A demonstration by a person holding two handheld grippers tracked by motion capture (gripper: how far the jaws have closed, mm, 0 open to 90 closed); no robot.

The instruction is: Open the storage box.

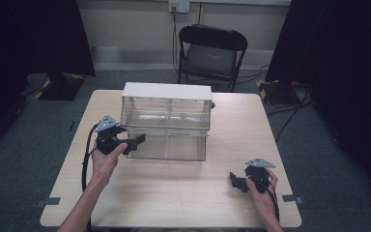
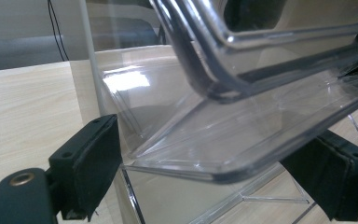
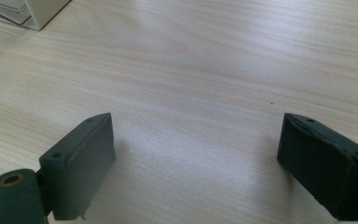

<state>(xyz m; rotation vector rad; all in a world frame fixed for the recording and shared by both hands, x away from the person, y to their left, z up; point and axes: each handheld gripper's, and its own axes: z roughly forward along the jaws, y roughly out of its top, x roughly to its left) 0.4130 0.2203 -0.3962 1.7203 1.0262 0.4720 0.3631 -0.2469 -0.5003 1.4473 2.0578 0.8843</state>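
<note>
Clear plastic drawer unit [image 1: 166,121] with a white top sits mid-bench [image 1: 174,193], toward the far side; its lower drawer [image 1: 169,146] is pulled out partway toward the person. Left tongs [image 1: 137,140] at the drawer's left front corner; in the left gripper view the jaws stand apart with the drawer's rounded lip [image 2: 223,163] between them, not clamped yet as far as I can tell. Right tongs [image 1: 236,181] rest near the right front of the bench, well apart from the unit, jaws wide apart over bare wood, holding nothing.

Handling guess: drawer looks thin rigid acrylic, light, empty, smooth and slippery, could crack or scratch if squeezed hard. Best hold is the thickened front rim or corner lip, jaw pads above and below the edge, pull straight along the runners so it doesn't bind. The unit itself looks light and may slide on the bench; the free right tongs could brace it.

No brand, label or readable writing seen anywhere
</note>
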